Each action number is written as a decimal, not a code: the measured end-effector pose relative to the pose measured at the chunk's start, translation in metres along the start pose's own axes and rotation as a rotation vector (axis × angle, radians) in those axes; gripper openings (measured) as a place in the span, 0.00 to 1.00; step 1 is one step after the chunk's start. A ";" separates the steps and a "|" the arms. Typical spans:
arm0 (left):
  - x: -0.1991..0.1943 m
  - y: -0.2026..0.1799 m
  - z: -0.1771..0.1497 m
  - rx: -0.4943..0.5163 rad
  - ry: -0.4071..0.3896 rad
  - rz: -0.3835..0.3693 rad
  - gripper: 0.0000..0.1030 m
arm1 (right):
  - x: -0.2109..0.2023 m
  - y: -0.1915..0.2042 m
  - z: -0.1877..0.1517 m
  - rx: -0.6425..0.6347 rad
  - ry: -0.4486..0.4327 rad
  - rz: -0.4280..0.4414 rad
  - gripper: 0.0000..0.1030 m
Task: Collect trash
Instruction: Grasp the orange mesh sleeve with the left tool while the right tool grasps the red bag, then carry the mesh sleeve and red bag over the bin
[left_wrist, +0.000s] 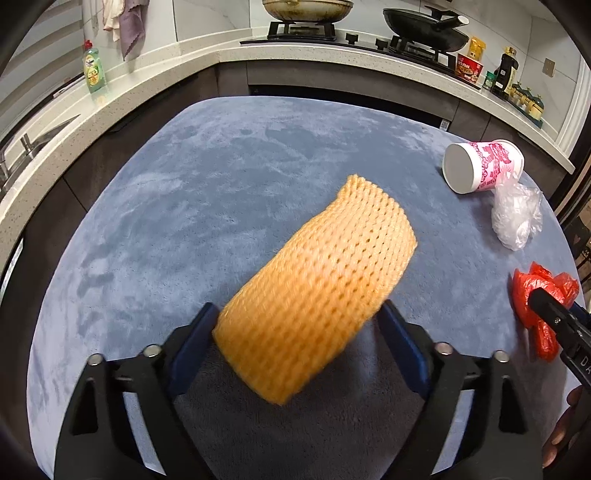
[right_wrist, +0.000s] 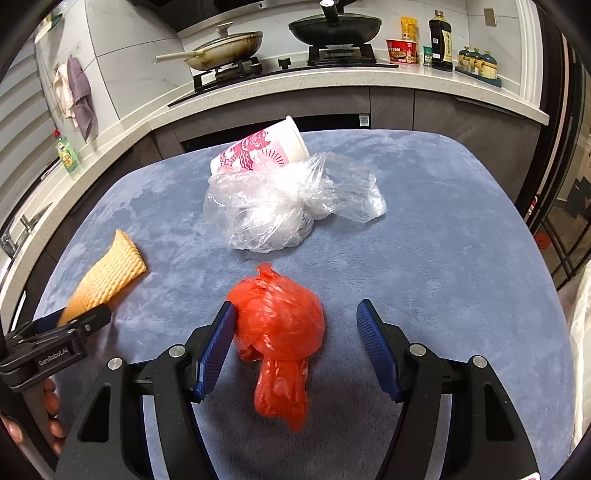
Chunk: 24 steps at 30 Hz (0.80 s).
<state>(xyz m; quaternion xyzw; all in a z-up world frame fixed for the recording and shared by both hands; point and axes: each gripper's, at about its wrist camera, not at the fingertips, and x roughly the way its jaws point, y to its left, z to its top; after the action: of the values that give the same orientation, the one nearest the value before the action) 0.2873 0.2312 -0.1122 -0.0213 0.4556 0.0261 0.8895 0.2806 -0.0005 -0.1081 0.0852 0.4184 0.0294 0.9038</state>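
The left gripper (left_wrist: 299, 325) points steeply down, its jaws standing wide; both blue pads (left_wrist: 194, 339) meet the sides of the orange net they flank. In the right view it enters from 9 o'clock, a hand (right_wrist: 50, 410) gripping its handle at 8 o'clock. The right gripper (right_wrist: 295, 332) also tilts down, jaws apart: the left pad (right_wrist: 218, 343) touches the red bag between them, the right pad stands clear. In the left view its tip shows at 4 o'clock.
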 end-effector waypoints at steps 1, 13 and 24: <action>0.000 0.000 0.001 0.000 -0.002 0.006 0.65 | 0.001 0.000 0.000 0.002 0.001 0.004 0.59; -0.023 -0.011 0.007 0.016 -0.013 -0.048 0.09 | -0.025 -0.005 0.001 -0.001 -0.042 0.028 0.34; -0.078 -0.089 -0.003 0.116 -0.063 -0.166 0.09 | -0.093 -0.066 0.001 0.090 -0.148 -0.025 0.34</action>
<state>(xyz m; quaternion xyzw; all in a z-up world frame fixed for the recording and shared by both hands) 0.2456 0.1399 -0.0492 -0.0069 0.4248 -0.0735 0.9023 0.2198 -0.0773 -0.0498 0.1224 0.3522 -0.0070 0.9279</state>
